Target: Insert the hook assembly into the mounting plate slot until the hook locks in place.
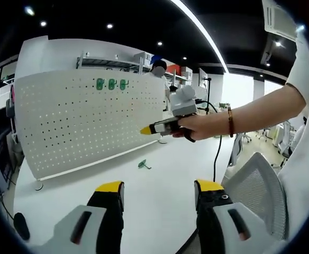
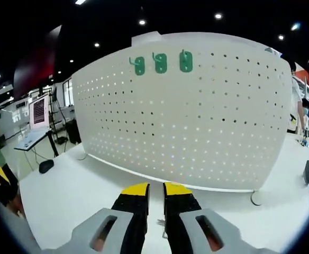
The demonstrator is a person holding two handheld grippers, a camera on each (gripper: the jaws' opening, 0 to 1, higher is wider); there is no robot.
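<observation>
Hooks: three green ones (image 2: 160,62) already hang in a row near the top of the white perforated mounting plate (image 2: 197,116), which stands upright on the white table (image 1: 160,174). One more green hook (image 1: 143,164) lies loose on the table in front of the plate, small and bent, apparently plastic; it is not yet picked up, so by my reading the insertion is ahead.

In the left gripper view, the left gripper (image 1: 157,190) hangs low over the table with its jaws spread wide and nothing between them, well apart from the loose hook. The right gripper (image 2: 155,193) faces the plate, held out in a hand (image 1: 194,127); its yellow-tipped jaws stand nearly together, and I cannot tell whether anything sits between them.
</observation>
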